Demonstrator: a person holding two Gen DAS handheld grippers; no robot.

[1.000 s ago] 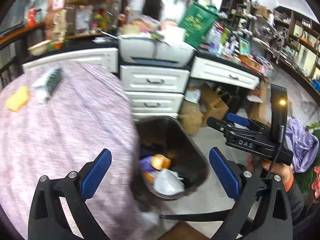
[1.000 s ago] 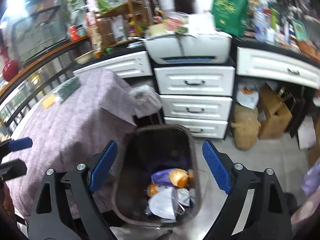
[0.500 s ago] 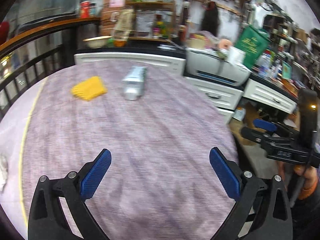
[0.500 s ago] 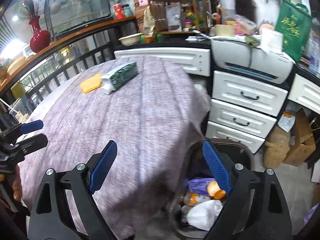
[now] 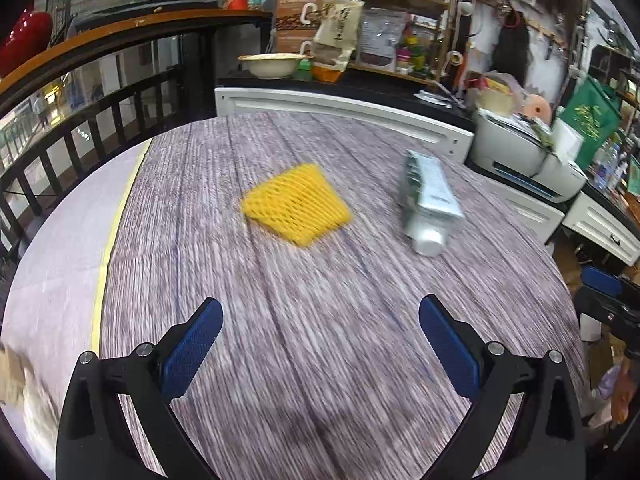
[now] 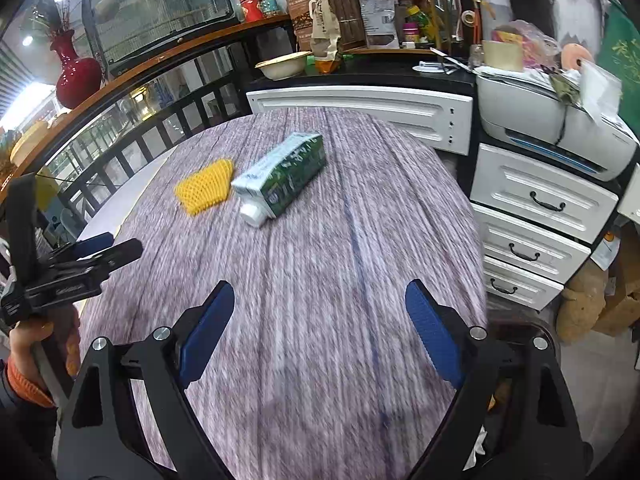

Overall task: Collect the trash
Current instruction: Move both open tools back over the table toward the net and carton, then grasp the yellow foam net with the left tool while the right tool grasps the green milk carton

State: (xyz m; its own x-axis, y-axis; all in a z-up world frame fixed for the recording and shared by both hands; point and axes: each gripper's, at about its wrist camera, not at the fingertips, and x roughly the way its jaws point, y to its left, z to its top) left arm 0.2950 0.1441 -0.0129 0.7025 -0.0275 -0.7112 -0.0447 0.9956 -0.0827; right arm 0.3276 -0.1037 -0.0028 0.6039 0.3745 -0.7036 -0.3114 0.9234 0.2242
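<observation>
Two spread, empty tools — left tool (image 5: 320, 344), right tool (image 6: 320, 332) — face the yellow net (image 5: 297, 205) and carton (image 6: 285, 176) lying beyond.

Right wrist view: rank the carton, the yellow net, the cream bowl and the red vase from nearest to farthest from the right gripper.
1. Carton, lying on the table, ahead.
2. Yellow net, left of the carton; close to it in distance, so this order is uncertain.
3. Cream bowl, on the dark counter behind.
4. Red vase, on the far-left ledge.

round table (image 6: 360, 260): yellow foam net (image 6: 206, 192), carton (image 6: 284, 178) lying flat.
</observation>
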